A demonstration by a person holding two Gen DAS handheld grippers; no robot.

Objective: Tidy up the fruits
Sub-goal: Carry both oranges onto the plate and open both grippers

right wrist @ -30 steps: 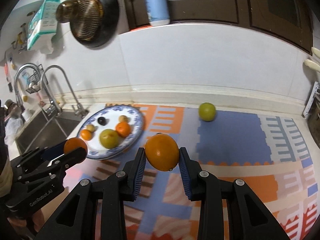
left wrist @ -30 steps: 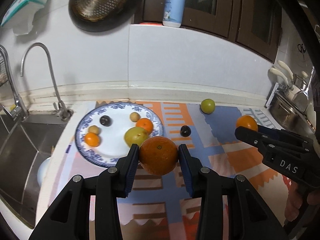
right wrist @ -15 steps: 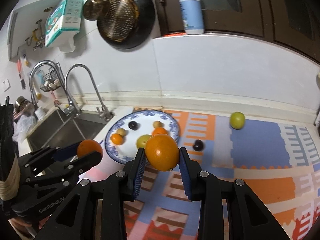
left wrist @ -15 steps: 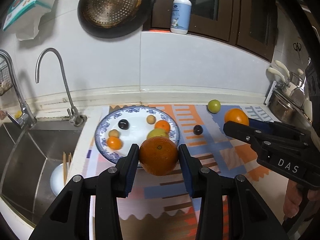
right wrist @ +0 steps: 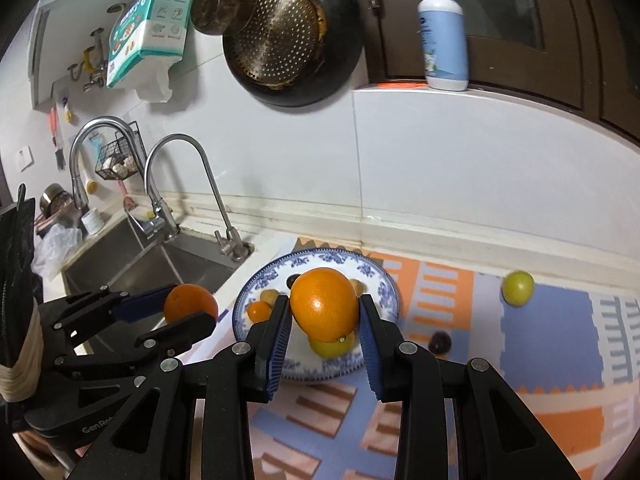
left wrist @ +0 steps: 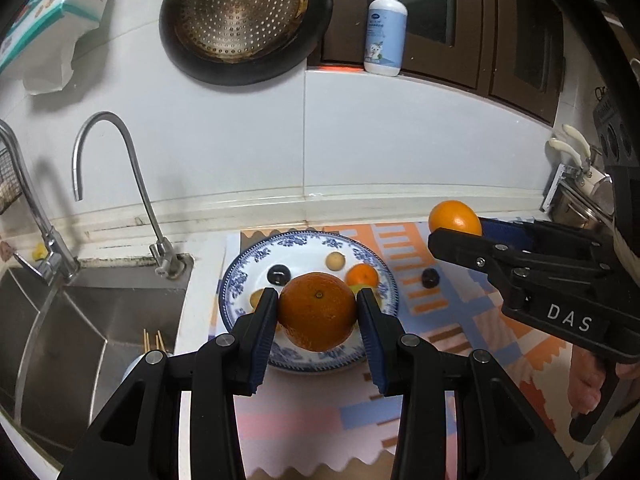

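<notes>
Kitchen counter beside a sink (left wrist: pixel 100 320): each gripper, left (left wrist: pixel 318 312) and right (right wrist: pixel 324 312), clamps an orange above a crowded plate (left wrist: pixel 308 240); dropping either could scatter fruit.

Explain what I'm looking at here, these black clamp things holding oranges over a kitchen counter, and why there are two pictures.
There is no robot. A person holds two hand-operated black clamp tools, each with a camera looking along its two fingers, so each picture is one tool's own view.

In the left tool's view, it grips a darker round orange, and the right tool comes in from the side. In the right tool's view, it grips a brighter smooth orange.

Below lies a round blue-and-white patterned plate already holding several small fruits, on a colourful patchwork mat. A green round fruit and a small dark fruit still sit on the mat. A steel sink is beside the plate.
</notes>
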